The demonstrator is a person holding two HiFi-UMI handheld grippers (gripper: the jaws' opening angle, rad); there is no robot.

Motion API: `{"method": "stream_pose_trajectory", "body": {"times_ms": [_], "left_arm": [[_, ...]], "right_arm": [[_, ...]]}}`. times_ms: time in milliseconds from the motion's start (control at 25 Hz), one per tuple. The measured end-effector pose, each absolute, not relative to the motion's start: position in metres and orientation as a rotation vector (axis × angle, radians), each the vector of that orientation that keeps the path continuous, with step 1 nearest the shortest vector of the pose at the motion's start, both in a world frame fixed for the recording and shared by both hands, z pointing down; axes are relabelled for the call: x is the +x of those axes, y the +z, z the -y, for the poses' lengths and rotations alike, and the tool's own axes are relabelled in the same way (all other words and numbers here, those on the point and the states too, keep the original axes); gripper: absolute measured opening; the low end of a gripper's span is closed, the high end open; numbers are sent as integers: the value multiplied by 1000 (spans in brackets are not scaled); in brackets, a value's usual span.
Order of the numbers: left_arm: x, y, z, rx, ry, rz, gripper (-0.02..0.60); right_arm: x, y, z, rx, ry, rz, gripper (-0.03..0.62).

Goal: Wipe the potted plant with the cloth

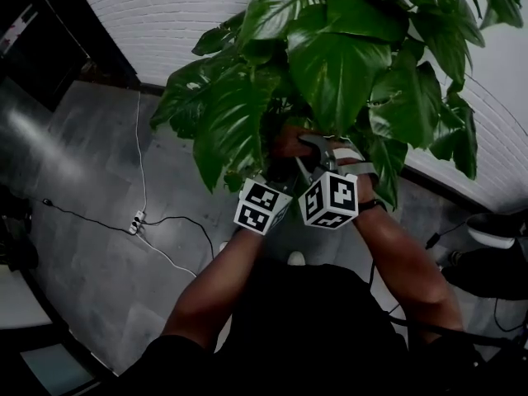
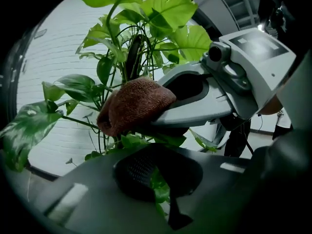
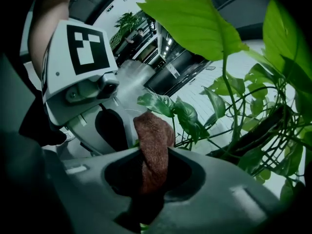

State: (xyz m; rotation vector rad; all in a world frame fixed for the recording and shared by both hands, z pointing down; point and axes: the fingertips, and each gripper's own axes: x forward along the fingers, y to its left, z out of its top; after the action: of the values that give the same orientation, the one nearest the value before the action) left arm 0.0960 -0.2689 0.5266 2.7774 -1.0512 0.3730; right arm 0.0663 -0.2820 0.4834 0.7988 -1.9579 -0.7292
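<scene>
Looks like the wiping step. Pinching a thin glossy leaf [image 2: 160,191] shut in the left gripper [image 2: 157,172], clamping a nubby brown knit cloth [image 3: 152,152] in the right gripper [image 3: 152,179], just beside it, deep inside the plant [image 1: 330,64]. Probably need to drag the soft cloth along that leaf next, gently; floppy, tears easily, guessing.

head view: looking steeply down over the person's forearms [image 1: 221,280] onto the potted plant [image 1: 334,64] beyond both jaws
left gripper view: riding just behind its jaws, facing along them into nearby stems [image 2: 134,52]
right gripper view: riding just behind its jaws, facing foliage [image 3: 195,16] ahead of them
shared: both gripper views are catching the cloth [image 2: 134,104] and stems past the jaws
</scene>
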Motion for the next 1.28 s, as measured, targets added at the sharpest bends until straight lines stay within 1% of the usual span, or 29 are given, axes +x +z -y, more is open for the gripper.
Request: {"method": "stream_pose_trajectory", "body": {"times_ms": [400, 1000, 1280], "left_arm": [[89, 526, 266, 2761, 383, 1131, 17], [96, 530, 249, 2761, 394, 1125, 17], [95, 535, 245, 2754, 424, 1117, 17]], "right_arm": [[66, 486, 258, 762, -664, 2054, 69], [71, 492, 220, 741, -561, 2159, 69], [76, 474, 203, 761, -474, 2274, 69]]}}
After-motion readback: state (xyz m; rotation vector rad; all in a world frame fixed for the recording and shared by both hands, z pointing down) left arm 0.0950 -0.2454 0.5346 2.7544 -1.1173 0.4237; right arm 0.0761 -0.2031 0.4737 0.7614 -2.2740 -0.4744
